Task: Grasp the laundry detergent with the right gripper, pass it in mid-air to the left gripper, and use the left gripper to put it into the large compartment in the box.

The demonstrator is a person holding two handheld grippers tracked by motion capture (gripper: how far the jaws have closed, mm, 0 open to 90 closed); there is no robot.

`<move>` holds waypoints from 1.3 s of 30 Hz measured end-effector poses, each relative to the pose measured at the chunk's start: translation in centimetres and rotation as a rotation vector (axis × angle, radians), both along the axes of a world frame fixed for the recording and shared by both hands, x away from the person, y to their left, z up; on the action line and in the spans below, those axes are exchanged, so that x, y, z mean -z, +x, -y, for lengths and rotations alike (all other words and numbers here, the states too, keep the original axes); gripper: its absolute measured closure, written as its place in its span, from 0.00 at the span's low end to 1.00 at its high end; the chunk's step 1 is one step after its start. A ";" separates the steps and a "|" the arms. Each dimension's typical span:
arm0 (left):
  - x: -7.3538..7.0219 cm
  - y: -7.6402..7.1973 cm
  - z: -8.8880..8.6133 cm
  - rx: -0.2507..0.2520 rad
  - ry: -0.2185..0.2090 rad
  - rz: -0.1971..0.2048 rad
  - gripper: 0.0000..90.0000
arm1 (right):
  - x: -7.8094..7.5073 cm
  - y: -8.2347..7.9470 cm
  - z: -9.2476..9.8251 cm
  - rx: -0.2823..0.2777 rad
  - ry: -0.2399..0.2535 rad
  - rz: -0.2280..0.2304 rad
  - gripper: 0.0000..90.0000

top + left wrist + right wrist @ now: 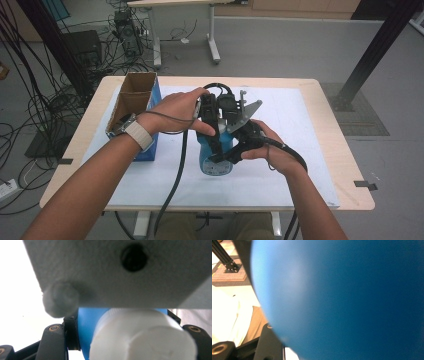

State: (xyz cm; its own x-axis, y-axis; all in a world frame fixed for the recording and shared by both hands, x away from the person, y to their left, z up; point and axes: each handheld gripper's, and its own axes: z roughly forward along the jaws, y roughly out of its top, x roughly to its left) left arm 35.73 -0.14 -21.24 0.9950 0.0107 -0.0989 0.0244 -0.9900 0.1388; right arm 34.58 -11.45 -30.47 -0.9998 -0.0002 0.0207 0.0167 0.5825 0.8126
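Observation:
A blue bottle (214,165) with a white cap (140,340) is held over the middle of the table between both hands. My left gripper (214,142) comes in from the left and is shut on the blue bottle (85,335) just behind the cap, one black jaw on each side. From the right, my right gripper (234,152) is shut on the bottle's body, whose blue wall (342,297) sits blurred right in front of its camera. The right gripper's grey plate (120,272) hangs close above the cap.
An open cardboard box (134,97) with a blue side stands at the table's left. A white mat (295,150) covers most of the wooden table top (345,165). Cables and table legs crowd the floor beyond the far edge.

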 end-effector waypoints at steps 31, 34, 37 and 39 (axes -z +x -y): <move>-0.2 -0.3 0.0 -0.002 0.005 0.001 0.42 | -0.2 -0.3 0.0 -0.004 0.001 -0.004 0.49; -0.3 -0.4 -0.1 -0.004 0.005 0.002 0.42 | -0.2 -0.4 0.0 -0.006 0.001 -0.001 0.49; -0.3 -0.4 0.0 -0.005 0.005 0.001 0.42 | -0.3 -0.4 -0.1 -0.007 0.004 -0.010 0.49; -0.3 -0.4 0.0 -0.005 0.003 0.001 0.42 | -0.2 -0.3 -0.1 -0.010 0.002 -0.003 0.49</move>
State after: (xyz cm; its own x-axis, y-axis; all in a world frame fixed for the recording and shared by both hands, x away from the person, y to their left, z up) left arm 35.36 -0.11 -20.98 0.9950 0.0161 -0.0983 0.0294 -0.9904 0.1354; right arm 34.24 -11.39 -30.23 -0.9997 -0.0104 0.0232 0.0129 0.5814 0.8135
